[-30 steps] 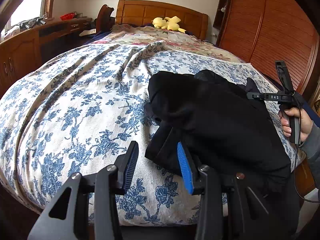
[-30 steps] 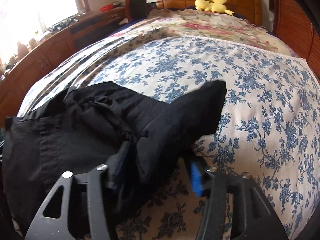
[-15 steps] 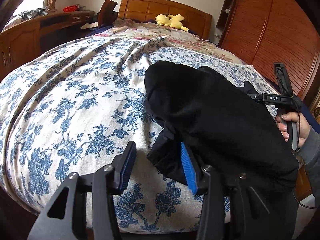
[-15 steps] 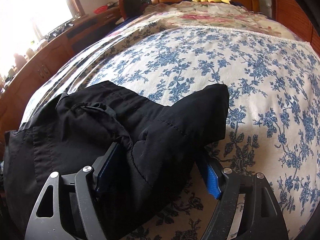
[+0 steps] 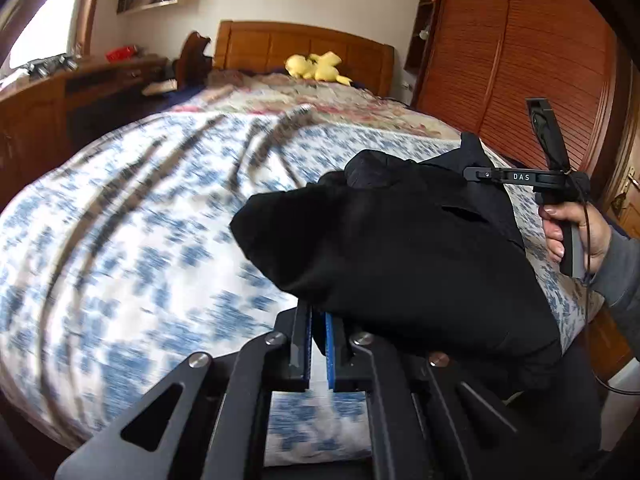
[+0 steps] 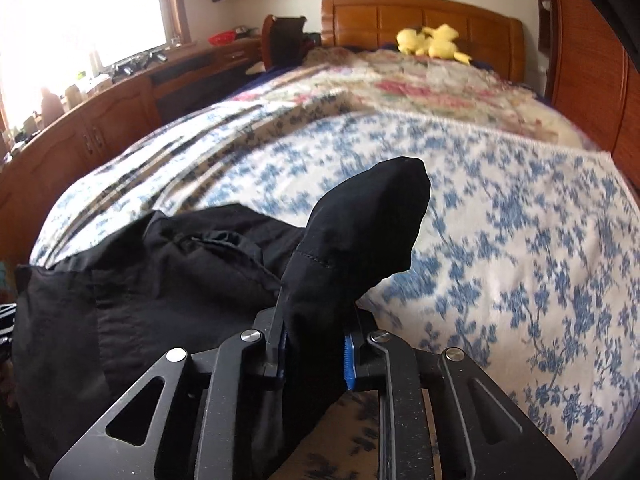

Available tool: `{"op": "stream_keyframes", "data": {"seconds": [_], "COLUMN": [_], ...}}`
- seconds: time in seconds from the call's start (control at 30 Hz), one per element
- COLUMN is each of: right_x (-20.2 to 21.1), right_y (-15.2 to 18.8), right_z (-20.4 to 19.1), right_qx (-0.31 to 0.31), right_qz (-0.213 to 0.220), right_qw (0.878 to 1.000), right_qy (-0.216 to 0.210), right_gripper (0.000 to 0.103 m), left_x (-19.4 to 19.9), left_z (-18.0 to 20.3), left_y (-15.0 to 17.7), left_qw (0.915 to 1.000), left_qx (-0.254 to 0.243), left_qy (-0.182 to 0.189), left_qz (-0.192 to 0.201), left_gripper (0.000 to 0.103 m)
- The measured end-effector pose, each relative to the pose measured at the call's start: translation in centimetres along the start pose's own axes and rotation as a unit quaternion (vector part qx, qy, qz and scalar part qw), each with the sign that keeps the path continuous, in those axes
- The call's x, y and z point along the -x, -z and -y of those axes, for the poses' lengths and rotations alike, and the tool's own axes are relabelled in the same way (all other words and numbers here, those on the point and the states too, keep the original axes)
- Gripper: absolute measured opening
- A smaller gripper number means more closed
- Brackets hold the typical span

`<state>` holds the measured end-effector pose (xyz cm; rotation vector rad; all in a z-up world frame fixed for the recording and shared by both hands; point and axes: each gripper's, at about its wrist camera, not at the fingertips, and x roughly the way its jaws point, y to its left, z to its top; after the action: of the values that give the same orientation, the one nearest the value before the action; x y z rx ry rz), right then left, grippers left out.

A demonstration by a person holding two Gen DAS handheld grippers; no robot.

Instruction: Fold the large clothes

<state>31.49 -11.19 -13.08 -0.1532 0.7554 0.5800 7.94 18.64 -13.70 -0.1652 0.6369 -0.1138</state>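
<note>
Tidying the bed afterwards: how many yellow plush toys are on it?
1 yellow plush toy, lying at the headboard end of the bed; blur could hide a second pressed against it.

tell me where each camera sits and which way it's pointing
Left wrist: sits on the left gripper, looking down its shut fingers up the blue floral bedspread toward the wooden headboard; a crumpled black fabric garment fills the right side, with the person's right hand on the other tool.
Right wrist: sits on the right gripper, facing the same headboard; its jaws are closing on a garment fold.
Shared: garment, bedspread, headboard, yellow plush toy.
</note>
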Motion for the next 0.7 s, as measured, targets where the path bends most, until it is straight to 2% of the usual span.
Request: {"op": "stream_keyframes", "data": {"seconds": [0.17, 0.37, 0.47, 0.7], "right_x": [-1.2, -5.3, -7.8, -12.7], "right_y": [-3.2, -8.8, -11.9, -15.9], "right_z": [-5.7, -14.6, -19.8, -30.6], "right_qx": [0.045, 0.106, 0.13, 0.197], "right_qz": [0.002, -0.001, 0.005, 0.013], "right_qw": [0.999, 0.994, 0.99, 0.978], "right_qy": [-0.014, -0.032, -0.045, -0.064], "right_gripper": [0.016, 0.015, 0.015, 0.015], "left_x": [3.3, 6.7, 8.3, 11.0], "left_z": [-4.5, -11.1, -14.6, -22.8], "left_y": [-1.1, -1.9, -2.3, -2.2], "left_qw": [0.9988, 0.9929, 0.9878, 0.9729], "left_qx": [0.015, 0.031, 0.041, 0.08], "left_qy": [-0.037, -0.101, -0.135, -0.203], "left_qz": [0.027, 0.055, 0.065, 0.075], "left_gripper": [0.003, 0.003, 0.003, 0.003]}}
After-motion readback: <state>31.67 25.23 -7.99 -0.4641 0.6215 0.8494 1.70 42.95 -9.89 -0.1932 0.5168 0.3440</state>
